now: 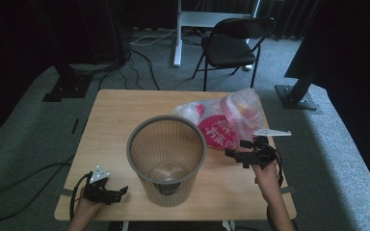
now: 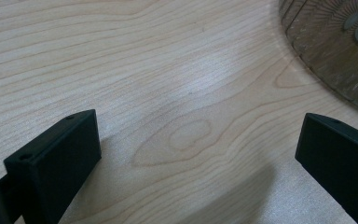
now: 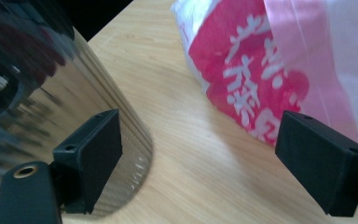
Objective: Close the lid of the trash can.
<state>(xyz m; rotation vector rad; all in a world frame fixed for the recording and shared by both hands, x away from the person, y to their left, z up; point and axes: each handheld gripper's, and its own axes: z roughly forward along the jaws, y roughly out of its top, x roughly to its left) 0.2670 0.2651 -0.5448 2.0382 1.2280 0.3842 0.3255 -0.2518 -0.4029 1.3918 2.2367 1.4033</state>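
Behind the bin (image 1: 166, 159), toward its right, a pink plastic bag (image 1: 226, 120) lies slumped on the table (image 1: 111, 120), its long axis running across the table from side to side. Just right of the bin, the right gripper (image 1: 243, 153) hovers with jaws spread and should pinch a loose fold rather than the bulging middle. Left of the bin, the left gripper (image 1: 118, 192) rests spread and empty.

Left tool (image 1: 107, 193) agape, right tool (image 1: 241, 153) agape
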